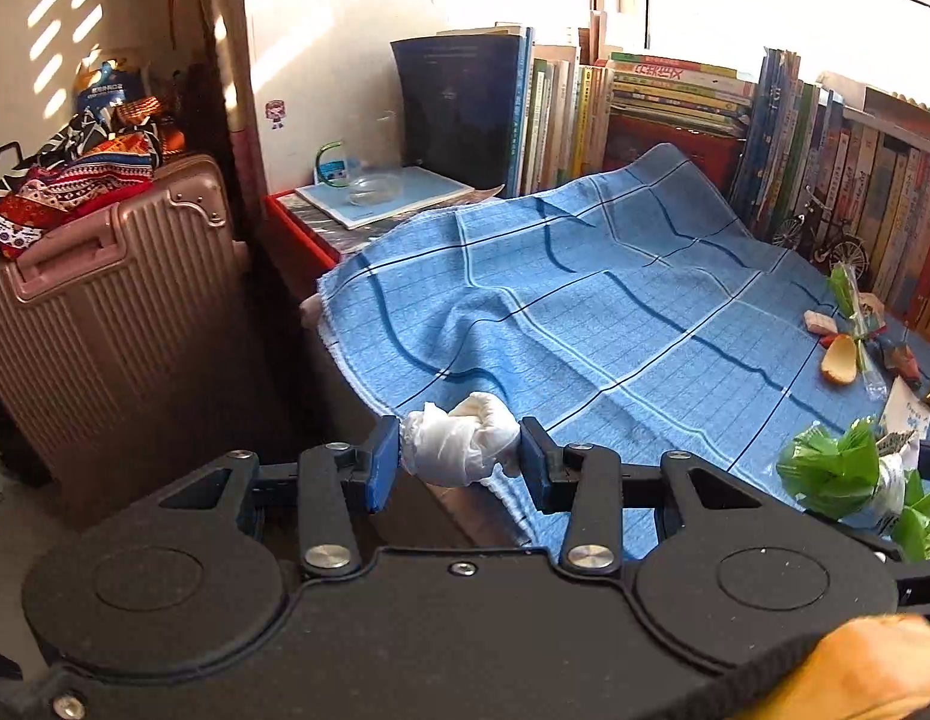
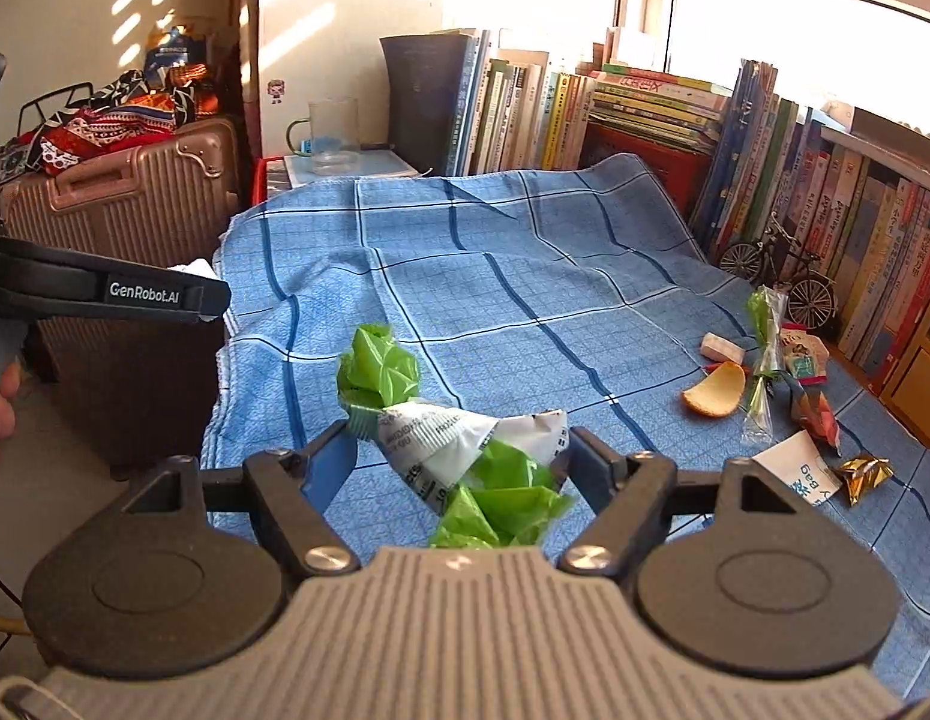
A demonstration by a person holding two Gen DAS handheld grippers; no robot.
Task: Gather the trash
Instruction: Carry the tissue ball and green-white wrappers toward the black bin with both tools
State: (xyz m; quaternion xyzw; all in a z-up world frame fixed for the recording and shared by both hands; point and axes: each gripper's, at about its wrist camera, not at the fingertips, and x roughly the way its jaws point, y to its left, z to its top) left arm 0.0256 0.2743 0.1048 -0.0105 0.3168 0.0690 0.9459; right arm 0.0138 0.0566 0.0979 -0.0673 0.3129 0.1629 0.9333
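In the left wrist view, the left hand-held gripper [image 1: 459, 459] is grasping a crumpled white tissue ball [image 1: 462, 447] between its two blue pads, and the ball is hanging just past the near left edge of the table, which is covered with a blue checked cloth [image 1: 585, 300]. I judge this tissue to be very light and soft; it is squashing under the pads, so a hold across its thick middle, as here, is looking safe, while a loose tail could tear or slip out. Beside the table a pink ribbed suitcase [image 1: 105, 312] is standing, and a row of books [image 1: 675, 108] is lining the far side. In the right wrist view, the right hand-held gripper [image 2: 459, 456] is clenching a crumpled wrapper of green and white printed plastic film [image 2: 459, 438], with the jaws standing wide because the bundle is bulky; it is being held above the near part of the cloth. This film is probably light, springy and a little slippery, so it is best taken across the bunched centre, not at a free green end. More trash is lying on the right part of the cloth: a curved yellow crisp [image 2: 714, 396], which is looking brittle and would need a gentle hold at its edges, a small gold foil wrapper [image 2: 867, 474], a white paper sachet [image 2: 801, 468], and a long clear plastic sleeve with green inside [image 2: 765, 354]. A small model bicycle [image 2: 783, 276] is standing near the books and is not seeming to be trash.
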